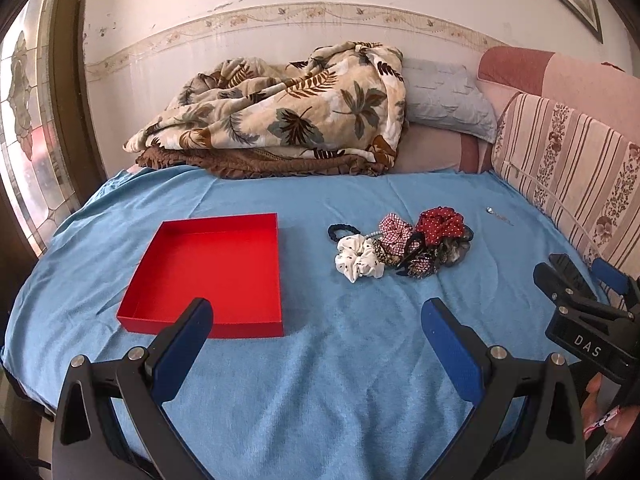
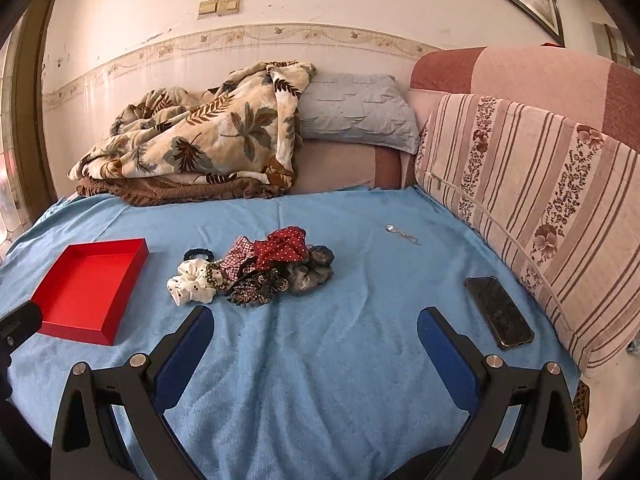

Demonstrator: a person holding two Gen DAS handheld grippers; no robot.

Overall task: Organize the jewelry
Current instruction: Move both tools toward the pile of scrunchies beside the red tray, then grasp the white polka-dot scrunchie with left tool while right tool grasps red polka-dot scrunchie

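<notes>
**Ana:** Left wrist view shows the red tray (image 1: pixel 208 268) with nothing in it, so I judge the sorting not yet begun. The left gripper (image 1: pixel 316 320) is spread wide over bare blue sheet (image 1: pixel 320 380), holding nothing.

**Ben:** Same for the right gripper (image 2: pixel 316 324): fingers apart, empty, hovering short of the pile of scrunchies (image 2: pixel 256 268). Everything is left to move.

**Ana:** The pile sits mid-bed, just right of the tray but not touching it. A thin silvery chain (image 2: pixel 402 235) lies apart, nearer the striped cushion (image 2: pixel 532 208).

**Ben:** Materials differ. The tray is a shallow, stiff square with low walls. The scrunchies are soft gathered cloth: white with dark dots (image 1: pixel 358 260), red polka-dot (image 1: pixel 440 222), checked, grey. A dark braided hair tie (image 1: pixel 340 233) loops behind them.

**Ana:** And the chain is fine; I'd guess hard to pinch off terry cloth.
</notes>
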